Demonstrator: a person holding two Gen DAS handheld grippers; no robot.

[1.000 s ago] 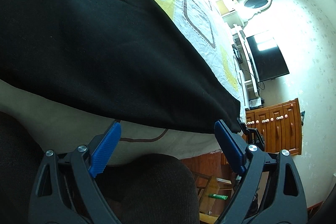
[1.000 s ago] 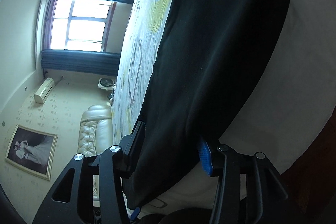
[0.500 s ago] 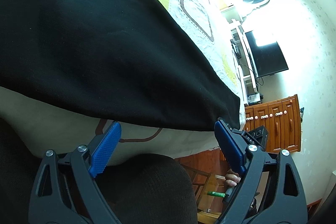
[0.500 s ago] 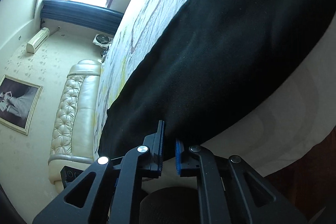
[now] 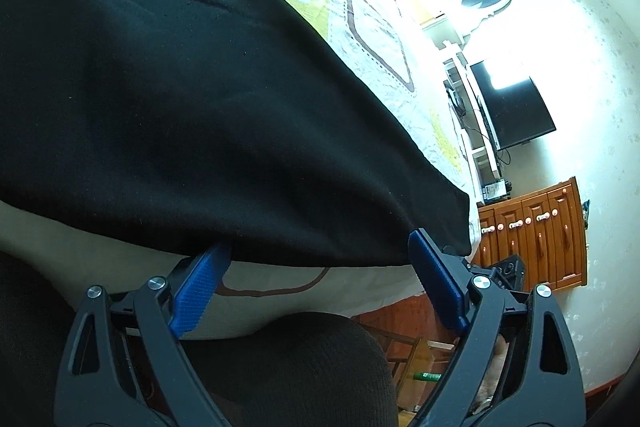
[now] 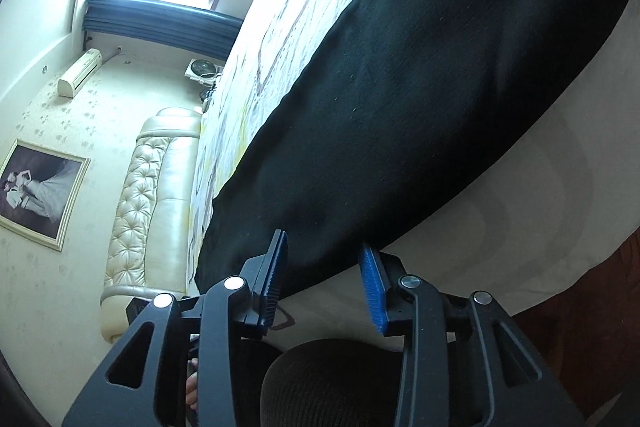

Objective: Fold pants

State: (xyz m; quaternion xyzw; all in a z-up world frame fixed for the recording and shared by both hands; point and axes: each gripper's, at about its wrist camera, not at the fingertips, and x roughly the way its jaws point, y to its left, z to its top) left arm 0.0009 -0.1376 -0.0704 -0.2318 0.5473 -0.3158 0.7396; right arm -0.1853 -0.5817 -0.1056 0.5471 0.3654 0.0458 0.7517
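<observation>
Now my left gripper (image 5: pixel 318 285) gapes wide at black pants (image 5: pixel 180 99) hem, holding nothing | my right gripper (image 6: pixel 326 281) part-open astride hem edge (image 6: pixel 340 271) | bedspread (image 6: pixel 256 67) bare beyond

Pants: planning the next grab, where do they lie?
The black pants lie on the patterned bedsheet at its near edge, just ahead of both open grippers.

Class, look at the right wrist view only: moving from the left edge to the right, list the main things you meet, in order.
Framed photograph on the wall → cream tufted leather headboard → patterned yellow and white bedspread → black pants lying on the bed.
</observation>
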